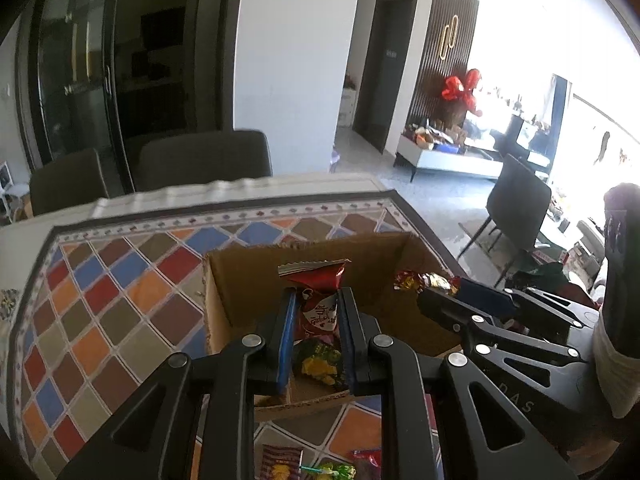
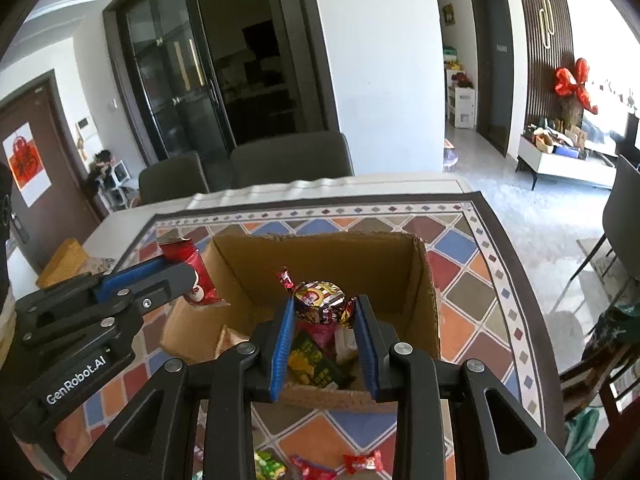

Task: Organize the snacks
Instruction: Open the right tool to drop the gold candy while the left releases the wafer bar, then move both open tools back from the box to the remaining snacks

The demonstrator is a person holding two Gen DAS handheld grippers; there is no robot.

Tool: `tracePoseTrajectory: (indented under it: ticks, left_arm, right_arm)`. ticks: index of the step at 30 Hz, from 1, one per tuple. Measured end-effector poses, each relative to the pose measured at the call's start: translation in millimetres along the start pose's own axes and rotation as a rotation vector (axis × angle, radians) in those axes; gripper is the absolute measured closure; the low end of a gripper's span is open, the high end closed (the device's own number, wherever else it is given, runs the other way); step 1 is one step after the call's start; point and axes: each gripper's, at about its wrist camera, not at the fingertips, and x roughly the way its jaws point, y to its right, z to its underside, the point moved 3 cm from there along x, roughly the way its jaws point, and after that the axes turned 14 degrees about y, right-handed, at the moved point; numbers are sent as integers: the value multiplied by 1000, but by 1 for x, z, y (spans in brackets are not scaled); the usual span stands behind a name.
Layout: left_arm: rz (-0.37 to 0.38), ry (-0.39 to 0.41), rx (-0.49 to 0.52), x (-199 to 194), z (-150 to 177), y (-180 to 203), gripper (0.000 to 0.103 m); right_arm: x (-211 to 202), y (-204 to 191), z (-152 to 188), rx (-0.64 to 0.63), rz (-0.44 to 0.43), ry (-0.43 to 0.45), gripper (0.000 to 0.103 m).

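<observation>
Left tool (image 1: 316,300) grips a red snack packet (image 1: 318,300); right tool (image 2: 325,304) grips a foil-wrapped candy (image 2: 322,300). Both hang over the open cardboard box (image 2: 426,276) on the tiled worktop (image 1: 100,300). Green packet (image 2: 310,360) inside.

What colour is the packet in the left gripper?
Red with a silver crimped top, the packet; clearest in the left wrist view.

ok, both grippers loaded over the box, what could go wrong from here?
1. The left gripper holds the red packet near the cardboard box's left wall; released there, it might land outside.
2. The right gripper pinches the round foil candy only at its tips; it could slip early.
3. The grippers sit close together and could collide.
</observation>
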Motion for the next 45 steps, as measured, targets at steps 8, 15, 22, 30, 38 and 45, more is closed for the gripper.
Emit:
tracePoseTrajectory:
  ticks: [8,15,22,30,38,45]
  left_arm:
    - [-40,27,8,-13,8,-5,56]
    - [-13,66,13,-42,22,7,56]
    - [-12,97,39,-68,35,14,56]
    - [-18,86,31,-89,64,11,56]
    - [-50,57,19,-102,94,1,56]
    - [-36,-4,-13,-99,126,-4,56]
  right_arm:
    - [6,4,4,3,61,-12,55]
    - [-21,0,15,19,39,23,55]
    - [-43,-1,31,52,10,38,55]
    - [-61,-10,52,56,-14,47,55]
    - [-64,-20,81,54,-22,19,55]
    - [-59,-26,108,71,-39,-46,55]
